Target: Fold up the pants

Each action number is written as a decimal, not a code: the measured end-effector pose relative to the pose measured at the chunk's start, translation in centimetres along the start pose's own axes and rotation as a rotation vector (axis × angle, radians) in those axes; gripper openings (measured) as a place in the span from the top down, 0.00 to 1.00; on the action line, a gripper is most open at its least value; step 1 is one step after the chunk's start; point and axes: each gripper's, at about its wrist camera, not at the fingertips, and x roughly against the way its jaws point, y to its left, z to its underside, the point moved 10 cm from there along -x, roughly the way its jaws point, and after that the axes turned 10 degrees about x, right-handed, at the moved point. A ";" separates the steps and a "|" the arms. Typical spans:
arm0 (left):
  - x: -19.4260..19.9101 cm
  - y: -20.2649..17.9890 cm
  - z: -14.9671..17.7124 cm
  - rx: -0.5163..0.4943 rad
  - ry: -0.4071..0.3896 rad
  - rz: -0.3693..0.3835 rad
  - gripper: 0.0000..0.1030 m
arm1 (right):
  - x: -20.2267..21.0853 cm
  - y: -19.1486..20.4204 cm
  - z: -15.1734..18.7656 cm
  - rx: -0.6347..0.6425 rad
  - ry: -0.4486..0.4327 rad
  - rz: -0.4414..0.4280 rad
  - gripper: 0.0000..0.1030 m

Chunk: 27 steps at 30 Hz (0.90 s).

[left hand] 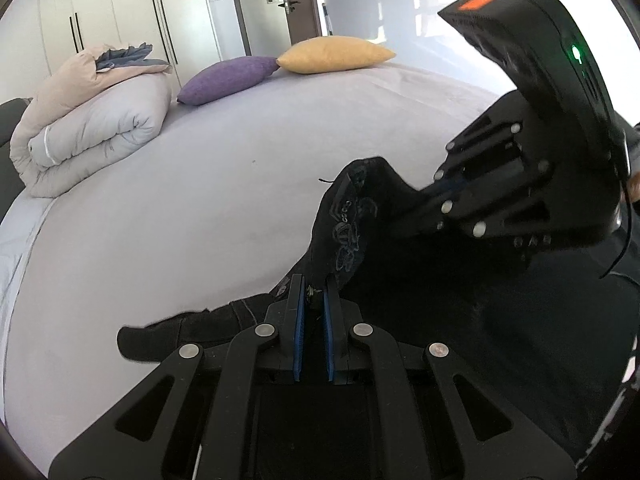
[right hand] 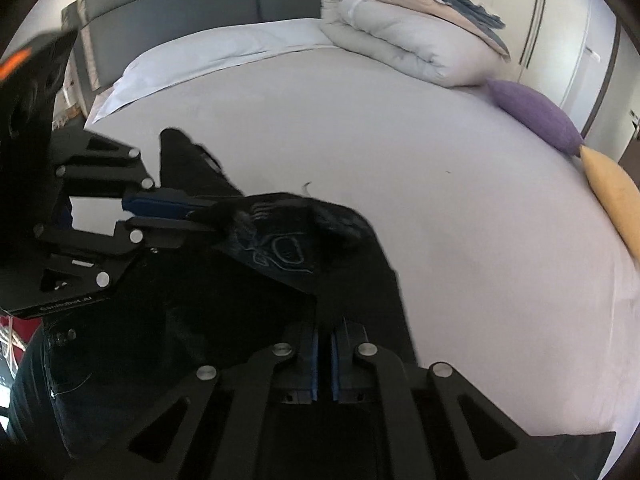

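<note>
both grippers are clamped on the same garment. in the left wrist view the left gripper [left hand: 314, 286] sits at lower centre, its blue-lined fingers [left hand: 298, 320] pinched together on a dark edge of the black pants [left hand: 360, 216]. the fabric rises from that grip toward mid-right of the frame, where the right gripper [left hand: 430, 194] comes in from the right and bites the cloth with its jaws closed on it. pale stitched embroidery shows on the raised fold between the two grips. a further part of the pants trails to the lower left, lying flat on the bed [left hand: 180, 200].

in the right wrist view the right gripper [right hand: 325, 326] is at lower centre, jaws together on a bunch of the black fabric; the left gripper [right hand: 210, 212] enters from the left of the frame, also closed on the pants [right hand: 280, 240].

other items on the bed: a folded duvet [left hand: 92, 120] at upper left, a purple cushion [left hand: 228, 80] and a yellow cushion [left hand: 336, 54] touching end to end at upper centre. white wardrobe doors [left hand: 120, 4] stand behind.
</note>
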 end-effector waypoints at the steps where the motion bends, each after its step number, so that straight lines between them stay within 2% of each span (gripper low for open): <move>1: 0.6 -0.1 0.6 -0.004 0.001 -0.004 0.93 | 0.2 0.6 0.3 0.003 -0.003 0.004 0.94; 4: 2.1 -0.5 2.7 -0.028 0.006 -0.013 0.93 | 1.6 2.5 1.5 0.061 -0.011 0.036 0.94; 11: 6.2 -3.1 10.5 -0.131 0.056 0.059 0.93 | 4.7 10.9 8.8 0.557 0.100 0.317 0.94; 15: 7.2 -4.2 14.8 -0.208 0.119 0.037 0.93 | 4.8 15.5 11.9 0.760 0.129 0.371 0.94; 18: 8.1 -4.6 16.4 -0.249 0.132 0.021 0.93 | 4.8 18.4 13.6 0.955 0.154 0.435 0.95; 21: 9.2 -5.0 17.3 -0.287 0.136 0.022 0.93 | 5.1 20.1 15.1 1.093 0.169 0.466 0.95; 23: 9.9 -5.4 18.2 -0.320 0.149 0.028 0.93 | 5.2 21.1 15.9 1.153 0.174 0.467 0.95; 27: 10.6 -6.3 20.0 -0.391 0.174 0.028 0.93 | 5.7 22.2 16.9 1.189 0.182 0.461 0.95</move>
